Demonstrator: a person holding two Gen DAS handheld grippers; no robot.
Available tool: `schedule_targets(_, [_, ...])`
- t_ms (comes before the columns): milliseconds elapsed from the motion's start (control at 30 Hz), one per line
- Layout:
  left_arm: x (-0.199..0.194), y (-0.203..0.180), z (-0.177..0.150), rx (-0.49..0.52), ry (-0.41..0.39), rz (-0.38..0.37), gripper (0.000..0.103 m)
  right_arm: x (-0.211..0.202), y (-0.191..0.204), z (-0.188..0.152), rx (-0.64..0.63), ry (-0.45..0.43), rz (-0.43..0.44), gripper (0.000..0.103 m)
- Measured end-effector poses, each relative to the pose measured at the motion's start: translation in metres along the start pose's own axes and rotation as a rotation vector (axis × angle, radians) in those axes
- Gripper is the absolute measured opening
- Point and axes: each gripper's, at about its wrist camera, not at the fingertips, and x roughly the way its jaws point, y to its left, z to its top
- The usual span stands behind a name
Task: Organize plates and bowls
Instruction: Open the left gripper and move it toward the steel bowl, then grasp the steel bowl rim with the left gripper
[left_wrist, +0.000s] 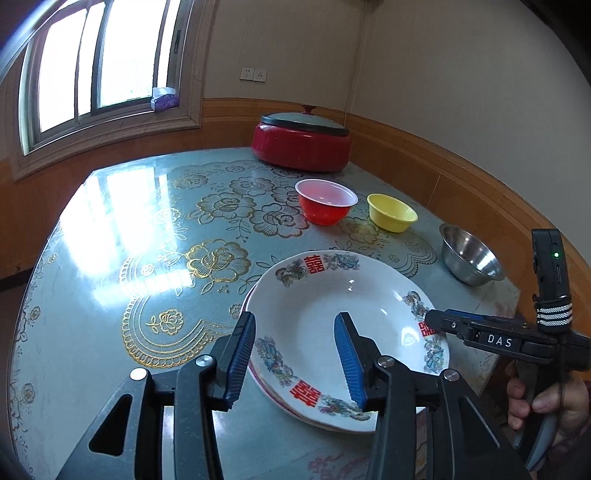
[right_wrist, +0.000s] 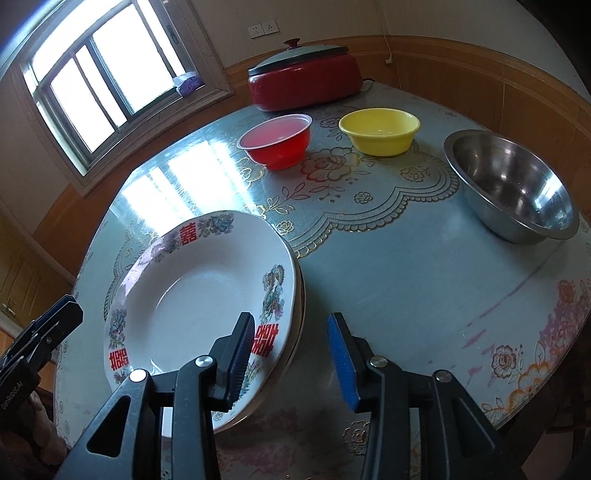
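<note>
Plates (left_wrist: 332, 325) stacked on counter (left_wrist: 110, 295); left gripper (left_wrist: 295, 354) and right gripper (right_wrist: 291, 354) both parted, nothing held. Bowls next: red bowl (right_wrist: 277, 142) best nested in yellow bowl (right_wrist: 380, 129), rim pinched squarely.

Red lidded electric pot (left_wrist: 301, 142) at table's (left_wrist: 110, 229) far edge, wall sockets (left_wrist: 253, 74), window (left_wrist: 92, 62)

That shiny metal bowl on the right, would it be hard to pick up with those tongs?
Probably light for its size: the steel bowl looks thin-walled. Its polished, sloping sides look slippery, so a grip on the rim seems safer. Pushed, it would likely slide on the glossy table rather than tip, being wide and low.
</note>
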Motion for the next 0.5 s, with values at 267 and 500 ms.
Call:
schedule_targets(267, [0.019, -0.057, 0.015, 0.056, 0.016, -0.049, 0.045, -0.028, -0.042, 0.026, -0.031, -0.063, -0.001, 0.041])
schedule_targets(500, [0.056, -0.127, 0.036, 0.093, 0.053, -0.118, 0.045, -0.071, -0.132, 0.063, 0.062, -0.173, -0.06, 0.041])
